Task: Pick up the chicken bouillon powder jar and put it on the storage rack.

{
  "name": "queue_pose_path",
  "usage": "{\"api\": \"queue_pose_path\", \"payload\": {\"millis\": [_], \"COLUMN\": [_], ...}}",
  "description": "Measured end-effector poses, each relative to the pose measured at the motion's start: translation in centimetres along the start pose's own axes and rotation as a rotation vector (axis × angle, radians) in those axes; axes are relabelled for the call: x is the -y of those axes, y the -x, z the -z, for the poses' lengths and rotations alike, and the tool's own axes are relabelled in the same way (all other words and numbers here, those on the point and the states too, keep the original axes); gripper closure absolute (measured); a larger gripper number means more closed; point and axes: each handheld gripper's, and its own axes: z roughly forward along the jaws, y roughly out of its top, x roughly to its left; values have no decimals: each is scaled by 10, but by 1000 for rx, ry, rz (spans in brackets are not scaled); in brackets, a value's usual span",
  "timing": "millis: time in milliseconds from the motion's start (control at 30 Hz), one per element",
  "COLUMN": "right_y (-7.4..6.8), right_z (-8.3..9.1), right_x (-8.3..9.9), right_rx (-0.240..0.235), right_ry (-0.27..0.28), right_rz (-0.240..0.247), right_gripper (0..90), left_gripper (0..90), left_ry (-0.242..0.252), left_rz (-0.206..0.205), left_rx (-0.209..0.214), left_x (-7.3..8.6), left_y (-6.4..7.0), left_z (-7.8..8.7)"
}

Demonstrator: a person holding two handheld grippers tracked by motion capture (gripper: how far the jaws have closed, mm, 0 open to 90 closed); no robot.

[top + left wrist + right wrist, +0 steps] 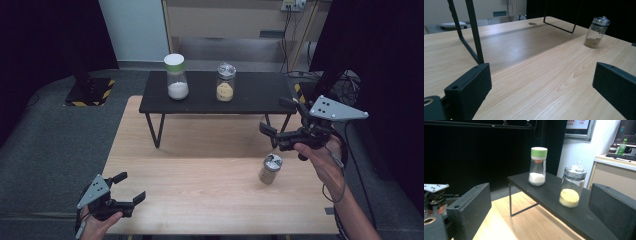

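Tabletop room is generous: the wooden table (200, 195) is bare across its near half, and the left gripper (129, 188) rests low at the near left corner, close to the front edge. The right gripper (277, 119) hangs in the air above the table's right side, close to the right edge, just off the front right corner of the black shelf (250, 100). That shelf stands on thin wire legs along the far part of the table, with open space beneath it.

The small jar (270, 169) with a silvery lid and brownish contents stands on the wood below the right gripper and a little nearer the person, clear of its jaws and not between them. In the left gripper view the same jar (597, 31) stands well apart, far across the table, ahead and to the right of the left jaws.

Both grippers have their jaws spread wide with nothing between them.

Counted: three jars in all. Two stand on the shelf, near each other but apart: a green-and-white-capped jar (176, 76) with white powder and a glass-lidded jar (225, 82) with yellow grains. The right gripper view looks toward both of them. One shelf, one table, two grippers.
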Motion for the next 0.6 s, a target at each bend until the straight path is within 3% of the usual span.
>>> {"api": "queue_pose_path", "payload": {"millis": [600], "right_y": [-17], "right_z": [38], "right_x": [41], "right_rx": [22], "right_ry": [-5], "right_rz": [-27], "right_gripper": [53], "left_gripper": [13], "left_ry": [1], "left_rz": [-3], "left_rx": [3], "left_x": [0], "left_y": [0], "left_z": [0]}}
